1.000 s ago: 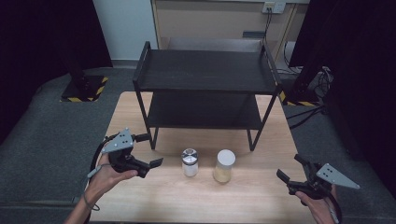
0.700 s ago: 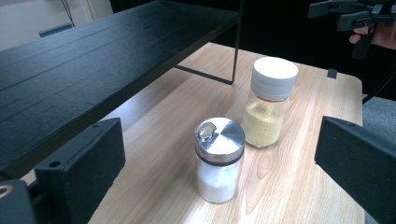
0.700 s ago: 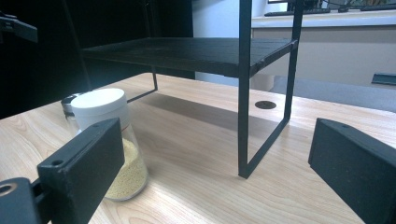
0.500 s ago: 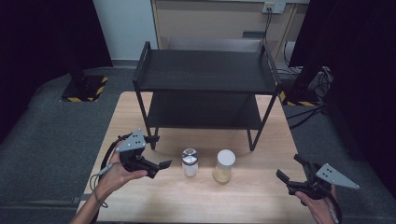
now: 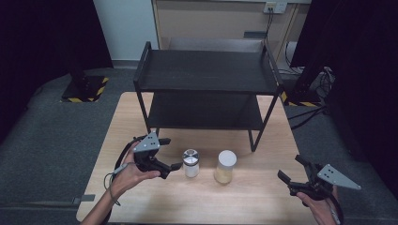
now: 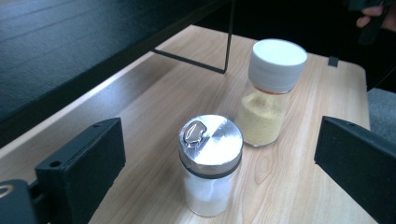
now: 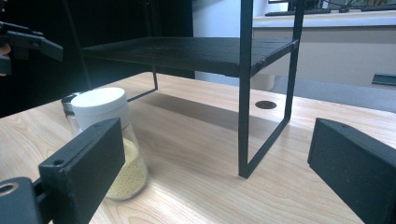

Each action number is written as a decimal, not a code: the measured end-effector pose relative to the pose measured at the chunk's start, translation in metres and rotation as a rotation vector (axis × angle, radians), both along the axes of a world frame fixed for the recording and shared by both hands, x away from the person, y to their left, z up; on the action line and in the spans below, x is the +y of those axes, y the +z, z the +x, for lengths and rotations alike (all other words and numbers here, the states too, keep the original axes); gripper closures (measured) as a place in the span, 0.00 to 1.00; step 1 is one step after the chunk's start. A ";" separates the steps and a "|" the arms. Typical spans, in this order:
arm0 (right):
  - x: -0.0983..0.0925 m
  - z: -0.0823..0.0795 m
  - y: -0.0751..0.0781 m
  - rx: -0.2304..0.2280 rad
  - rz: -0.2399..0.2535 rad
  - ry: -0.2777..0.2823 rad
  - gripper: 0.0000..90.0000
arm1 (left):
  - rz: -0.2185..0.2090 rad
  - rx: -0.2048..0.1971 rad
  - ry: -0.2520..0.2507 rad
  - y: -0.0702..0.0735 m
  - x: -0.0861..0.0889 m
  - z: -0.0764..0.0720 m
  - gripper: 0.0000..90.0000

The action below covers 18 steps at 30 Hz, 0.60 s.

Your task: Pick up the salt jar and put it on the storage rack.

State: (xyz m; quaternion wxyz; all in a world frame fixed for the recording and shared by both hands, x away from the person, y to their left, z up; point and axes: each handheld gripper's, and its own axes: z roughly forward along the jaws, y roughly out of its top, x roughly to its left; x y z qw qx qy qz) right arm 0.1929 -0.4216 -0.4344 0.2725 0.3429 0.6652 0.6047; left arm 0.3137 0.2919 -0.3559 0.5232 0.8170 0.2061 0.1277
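Note:
A glass shaker with a metal lid stands on the wooden table, in front of the rack. Right of it stands a jar with a white lid and yellow powder. My left gripper is open just left of the shaker and points at it. In the left gripper view the shaker stands between the wide jaws of that gripper, untouched, with the jar behind. My right gripper hangs open at the table's right front. Its own view has the jar behind the left jaw of the gripper.
A black two-tier metal rack stands at the back of the table, its front right leg close ahead of the right gripper. Bare table lies between the jar and the right gripper. The floor around is grey carpet.
My left gripper has moved right and a little down, closing on the shaker from the left. The right gripper, shaker and jar have kept still.

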 end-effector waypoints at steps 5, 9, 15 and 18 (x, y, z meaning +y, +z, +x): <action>0.000 0.000 0.000 0.001 -0.002 0.001 0.05 | 0.011 0.000 -0.002 -0.006 -0.009 0.006 0.01; 0.000 0.001 0.000 0.004 -0.005 0.004 0.05 | 0.033 0.011 -0.007 -0.010 -0.017 0.011 0.01; 0.000 0.001 0.000 0.004 -0.005 0.002 0.05 | 0.048 0.022 -0.007 -0.019 -0.026 0.017 0.02; 0.000 0.001 0.000 0.005 -0.006 0.003 0.05 | 0.058 0.028 -0.010 -0.022 -0.031 0.019 0.03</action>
